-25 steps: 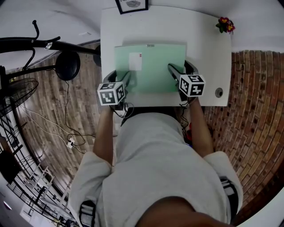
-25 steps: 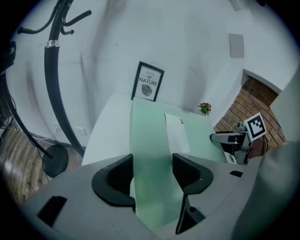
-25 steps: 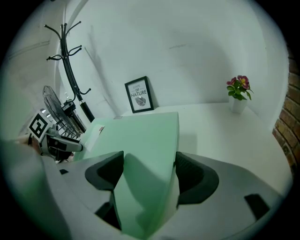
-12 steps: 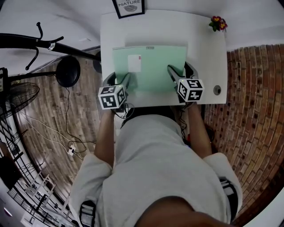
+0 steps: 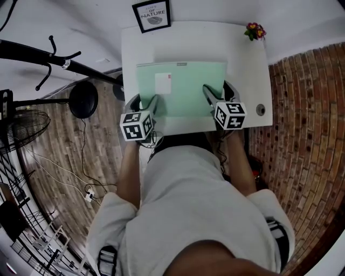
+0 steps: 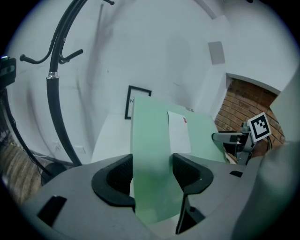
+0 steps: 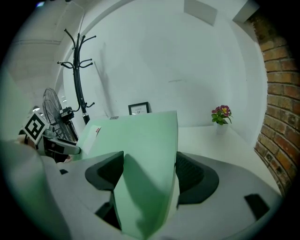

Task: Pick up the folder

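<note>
A thick pale-green folder (image 5: 186, 86) with a white label (image 5: 163, 83) hangs just above the white table (image 5: 245, 70), held by its near edge at both ends. My left gripper (image 5: 143, 101) is shut on the near left corner; in the left gripper view the folder (image 6: 157, 150) fills the gap between the pads of that gripper (image 6: 152, 176). My right gripper (image 5: 220, 91) is shut on the near right corner, and the folder (image 7: 140, 145) sits tilted between the pads of the right gripper (image 7: 150, 176).
A framed picture (image 5: 152, 15) leans at the table's back edge and a small flower pot (image 5: 253, 30) stands at the back right corner. A cable hole (image 5: 261, 110) is at the right. A coat rack (image 5: 54, 56) and a fan (image 5: 21, 121) stand left of the table.
Both grippers have risen together with the folder in them, and the folder has come up off the table. The camera on the head has tilted a little.
</note>
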Motion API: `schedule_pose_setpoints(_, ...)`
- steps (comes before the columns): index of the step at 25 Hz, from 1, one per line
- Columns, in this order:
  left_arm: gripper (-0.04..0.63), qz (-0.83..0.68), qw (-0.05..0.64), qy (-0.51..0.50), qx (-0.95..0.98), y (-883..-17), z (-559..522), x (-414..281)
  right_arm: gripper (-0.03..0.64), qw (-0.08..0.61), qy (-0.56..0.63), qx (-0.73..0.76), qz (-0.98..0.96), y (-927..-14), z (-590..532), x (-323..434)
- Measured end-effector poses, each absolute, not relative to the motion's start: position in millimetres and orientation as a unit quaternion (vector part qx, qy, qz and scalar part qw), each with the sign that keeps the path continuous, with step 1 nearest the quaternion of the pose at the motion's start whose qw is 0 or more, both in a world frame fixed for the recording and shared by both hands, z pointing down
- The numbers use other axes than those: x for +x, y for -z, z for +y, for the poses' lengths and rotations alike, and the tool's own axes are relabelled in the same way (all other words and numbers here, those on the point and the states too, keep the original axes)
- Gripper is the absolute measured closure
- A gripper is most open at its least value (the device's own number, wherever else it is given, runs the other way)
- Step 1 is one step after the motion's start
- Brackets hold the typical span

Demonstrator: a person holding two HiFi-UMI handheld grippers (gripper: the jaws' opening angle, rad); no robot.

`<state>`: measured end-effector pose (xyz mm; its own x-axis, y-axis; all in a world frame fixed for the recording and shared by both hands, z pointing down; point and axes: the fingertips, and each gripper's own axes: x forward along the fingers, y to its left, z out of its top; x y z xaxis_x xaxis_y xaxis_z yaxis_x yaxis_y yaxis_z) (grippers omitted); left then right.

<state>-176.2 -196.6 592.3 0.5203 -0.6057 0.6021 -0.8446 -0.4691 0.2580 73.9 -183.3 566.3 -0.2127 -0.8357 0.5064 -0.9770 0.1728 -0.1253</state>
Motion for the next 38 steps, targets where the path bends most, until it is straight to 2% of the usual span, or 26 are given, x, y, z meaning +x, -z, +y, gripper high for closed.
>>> schedule_pose_setpoints(14, 0.325, -0.422, 0.214, -0.198, 0.858, -540, -194, -167, 0.271, 0.136, -0.175, 0.640, -0.735, -510, -163, 81)
schedule_pose_setpoints(22, 0.325, -0.430, 0.216, -0.191, 0.856, -527, -197, -149, 0.270, 0.132, -0.166, 0.635, -0.742, -496, -169, 99)
schedule_pose_setpoints(38, 0.325, -0.430, 0.200, -0.184, 0.861, -499, -184, -73, 0.270, 0.112, -0.145, 0.644, -0.743, -468, -151, 175)
